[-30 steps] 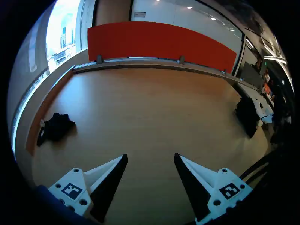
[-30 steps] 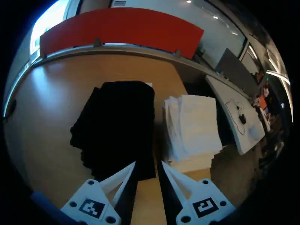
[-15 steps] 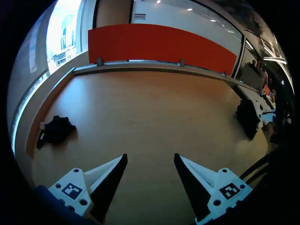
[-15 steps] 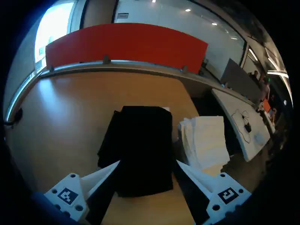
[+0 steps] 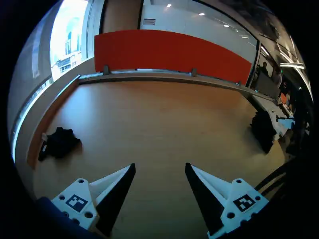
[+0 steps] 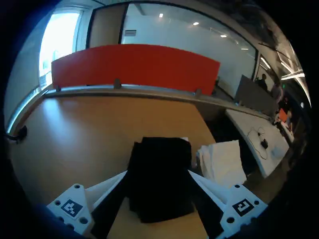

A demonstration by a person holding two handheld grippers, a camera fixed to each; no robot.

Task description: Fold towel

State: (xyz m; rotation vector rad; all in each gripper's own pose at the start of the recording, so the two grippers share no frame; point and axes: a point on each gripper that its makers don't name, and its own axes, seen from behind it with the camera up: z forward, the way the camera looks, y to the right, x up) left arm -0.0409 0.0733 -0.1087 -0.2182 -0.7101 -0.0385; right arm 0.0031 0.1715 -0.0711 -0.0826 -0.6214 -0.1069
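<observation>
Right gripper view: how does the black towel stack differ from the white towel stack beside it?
Colour: the black towel stack is dark, the white towel stack pale. Place: the black stack appears between the open fingers of the right gripper; the white stack lies to their right, nearer the table edge. Layers: the white stack shows them along its left side; the black stack's cannot be told apart. Both are folded piles, side by side.

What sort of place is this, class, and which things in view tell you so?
Probably an open-plan office: a long wooden desk with a red divider panel, a neighbouring white desk, recessed ceiling lights.
</observation>
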